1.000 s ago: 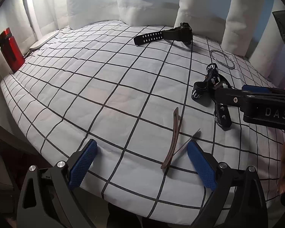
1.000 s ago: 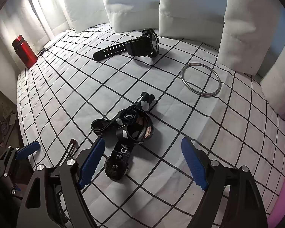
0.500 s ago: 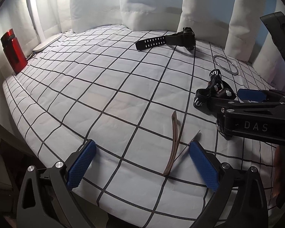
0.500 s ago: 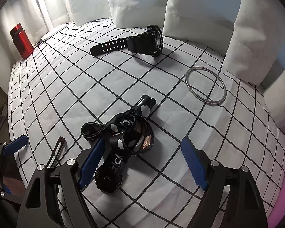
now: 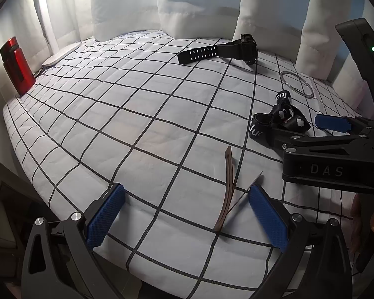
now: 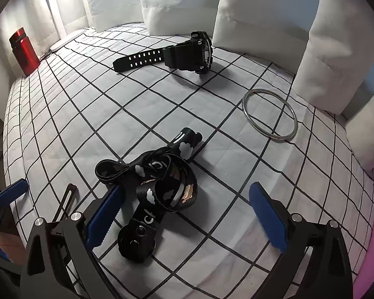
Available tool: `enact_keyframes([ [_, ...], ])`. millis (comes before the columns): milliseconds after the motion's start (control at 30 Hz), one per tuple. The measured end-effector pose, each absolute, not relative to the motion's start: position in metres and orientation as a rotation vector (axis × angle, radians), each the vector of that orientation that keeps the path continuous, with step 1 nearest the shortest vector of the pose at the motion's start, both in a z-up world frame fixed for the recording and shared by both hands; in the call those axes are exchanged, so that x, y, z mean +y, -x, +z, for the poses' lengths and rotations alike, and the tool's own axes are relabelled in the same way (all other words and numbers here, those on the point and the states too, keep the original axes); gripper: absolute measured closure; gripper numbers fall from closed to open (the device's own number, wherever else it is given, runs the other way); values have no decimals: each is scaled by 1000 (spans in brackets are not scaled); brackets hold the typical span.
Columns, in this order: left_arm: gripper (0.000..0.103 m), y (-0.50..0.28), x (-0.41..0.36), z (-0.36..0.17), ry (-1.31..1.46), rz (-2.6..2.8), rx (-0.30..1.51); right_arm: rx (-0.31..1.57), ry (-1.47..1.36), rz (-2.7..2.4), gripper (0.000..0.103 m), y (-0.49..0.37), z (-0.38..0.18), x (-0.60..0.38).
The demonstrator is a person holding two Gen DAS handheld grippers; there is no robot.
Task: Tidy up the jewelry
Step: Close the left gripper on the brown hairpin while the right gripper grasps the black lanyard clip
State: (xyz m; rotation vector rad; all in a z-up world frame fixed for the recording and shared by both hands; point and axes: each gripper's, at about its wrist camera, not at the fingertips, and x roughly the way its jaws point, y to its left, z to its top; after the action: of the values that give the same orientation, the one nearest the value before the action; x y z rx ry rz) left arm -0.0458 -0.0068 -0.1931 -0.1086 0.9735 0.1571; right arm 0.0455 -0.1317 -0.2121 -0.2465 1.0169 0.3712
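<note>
Lowered closer, right gripper (image 6: 187, 211) spreads wide around black strap (image 6: 159, 186), empty.

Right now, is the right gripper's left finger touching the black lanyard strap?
Cannot tell. In the right wrist view the left finger's pad overlaps the black lanyard strap edge, with no gap or press showing; the left wrist view hides that spot.

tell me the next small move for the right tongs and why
Probably ease the right tongs down and close on the black strap: they are open, the strap bundle lies between the blue pads on the checked sheet, nothing yet gripped.
</note>
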Motion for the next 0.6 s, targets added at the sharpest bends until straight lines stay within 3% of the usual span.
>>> enact_keyframes([
  [333,5,44,-6,-192,109,153,990,1062,262,385,9,-53,-210,-129],
  [467,5,43,-6,-192,111,152,999,1038,257,398,13,-47,-209,-129],
  [533,6,43,-5,-192,111,149,1003,1017,260,402,28,-44,-205,-128],
  [600,7,43,-5,-191,108,149,1002,1003,271,398,71,-42,-200,-125],
])
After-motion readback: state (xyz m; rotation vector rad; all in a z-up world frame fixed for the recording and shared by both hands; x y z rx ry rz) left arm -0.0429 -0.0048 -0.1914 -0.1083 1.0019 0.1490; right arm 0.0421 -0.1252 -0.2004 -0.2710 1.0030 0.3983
